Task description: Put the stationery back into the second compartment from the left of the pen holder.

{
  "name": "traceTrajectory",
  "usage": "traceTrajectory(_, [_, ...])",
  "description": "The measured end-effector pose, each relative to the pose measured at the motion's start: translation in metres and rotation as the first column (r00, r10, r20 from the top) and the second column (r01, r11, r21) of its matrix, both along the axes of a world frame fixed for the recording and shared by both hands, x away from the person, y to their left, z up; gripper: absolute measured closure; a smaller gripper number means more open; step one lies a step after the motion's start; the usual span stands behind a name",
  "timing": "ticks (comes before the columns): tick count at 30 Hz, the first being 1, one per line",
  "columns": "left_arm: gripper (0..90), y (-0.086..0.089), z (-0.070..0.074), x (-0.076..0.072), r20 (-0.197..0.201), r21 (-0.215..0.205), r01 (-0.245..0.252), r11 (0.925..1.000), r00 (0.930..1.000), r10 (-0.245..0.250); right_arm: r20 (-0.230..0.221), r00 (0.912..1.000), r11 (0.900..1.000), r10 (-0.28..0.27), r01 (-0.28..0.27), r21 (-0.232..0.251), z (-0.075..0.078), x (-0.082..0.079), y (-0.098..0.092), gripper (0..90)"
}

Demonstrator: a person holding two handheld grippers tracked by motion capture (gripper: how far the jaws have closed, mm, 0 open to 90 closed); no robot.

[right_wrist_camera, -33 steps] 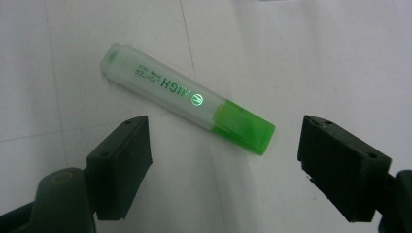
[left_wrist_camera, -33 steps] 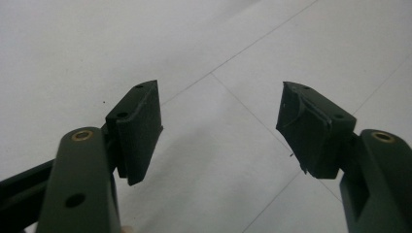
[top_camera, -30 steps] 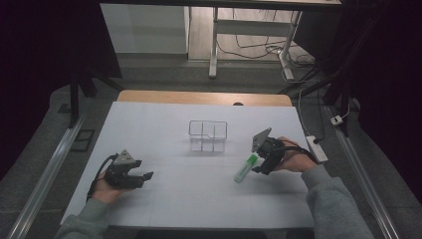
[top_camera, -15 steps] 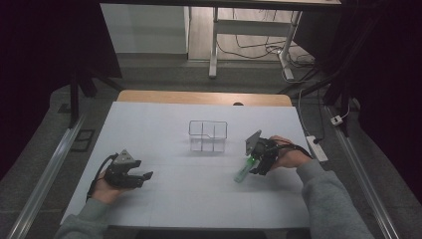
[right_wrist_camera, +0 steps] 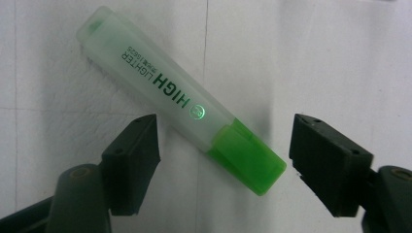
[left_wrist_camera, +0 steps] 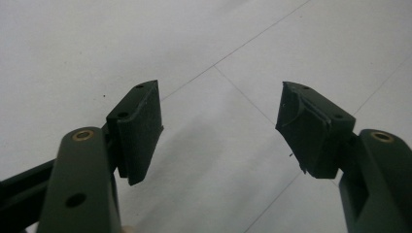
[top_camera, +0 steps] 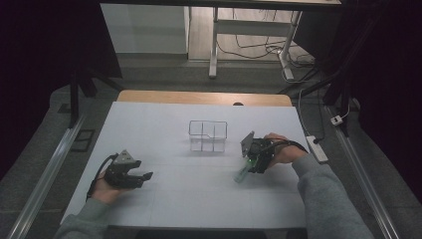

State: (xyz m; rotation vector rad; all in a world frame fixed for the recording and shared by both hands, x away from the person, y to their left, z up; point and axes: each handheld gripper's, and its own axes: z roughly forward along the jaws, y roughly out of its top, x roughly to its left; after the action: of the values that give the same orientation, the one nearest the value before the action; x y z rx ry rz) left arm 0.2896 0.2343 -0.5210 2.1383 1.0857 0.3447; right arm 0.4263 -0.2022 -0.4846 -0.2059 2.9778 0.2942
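Item 1 — translucent plastic highlighter with a bright green cap [right_wrist_camera: 180, 99]. It lies flat on the white table top [top_camera: 199, 199], right of centre, a little nearer the person than the clear wire-framed two-compartment holder [top_camera: 208, 135] and apart from it. In the right gripper view it runs diagonally: the pale barrel, printed "HIGH LIGHTER", reaches up and away to the left, and the green cap end sits low between the jaws. Lying loose and on its side, it offers its narrow width to a pinch across the body.

Item 2 — right gripper [right_wrist_camera: 223, 155]. Jaws spread wide, holding nothing. It is tipped down over the highlighter, presumably to straddle it before closing. The cap end lies in the gap, nearer the right jaw than the left; the barrel passes above the left jaw's tip without touching. The body crosses the gap at a slant, so a closing pinch may turn it rather than seat it squarely — a judgement only.

Item 3 — left gripper [top_camera: 130, 173]. Jaws wide apart and empty, with bare table between them in the left gripper view. It rests low at the table's near left, well apart from the highlighter, probably kept out of the working hand's way.
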Motion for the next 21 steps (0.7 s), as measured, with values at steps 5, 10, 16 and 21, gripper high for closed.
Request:
traceTrajectory(5, [32.9,0.000,0.000,0.000,-0.003,0.003,0.002,1.0000,1.0000,-0.002,-0.002,0.9995,0.999,0.033,-0.033,-0.006,-0.008,0.001,0.000,30.2])
traceTrajectory(10, [32.9,0.000,-0.001,0.001,-0.004,0.008,0.001,1.0000,1.0000,-0.001,-0.032,0.9973,0.998,0.066,-0.066,-0.004,-0.008,0.004,-0.001,34.7])
traceTrajectory(16, [32.9,0.000,-0.001,0.001,-0.006,0.012,0.001,0.9999,1.0000,-0.001,-0.113,0.9899,0.996,0.085,-0.085,0.001,-0.009,0.009,-0.002,45.0])
traceTrajectory(21, [32.8,0.000,-0.001,0.001,-0.008,0.012,0.003,0.9999,1.0000,-0.003,-0.132,0.9815,0.990,0.138,-0.140,-0.003,-0.008,0.008,-0.002,58.2])
